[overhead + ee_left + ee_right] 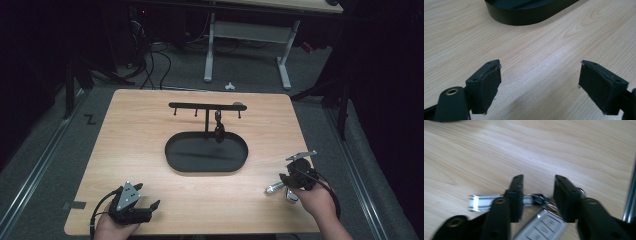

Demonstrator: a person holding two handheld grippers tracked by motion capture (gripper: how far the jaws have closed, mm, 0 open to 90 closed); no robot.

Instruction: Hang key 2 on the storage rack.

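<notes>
Wooden bench (150, 165) held key bunch (541, 220); right claw (537, 197) straddled ring, not yet clamped (best squeeze squarely on ring). Left claw (539, 82) open, empty.

From my remote seat: the black tray (206, 155) and its hook rack (207, 106) block the bench (130, 130) centre, a dark item (219, 131) dangling from one hook. Wide bare wood flanks them left and right. Near the right tool (289, 184), a key bunch (541, 220) lies in the way.
</notes>
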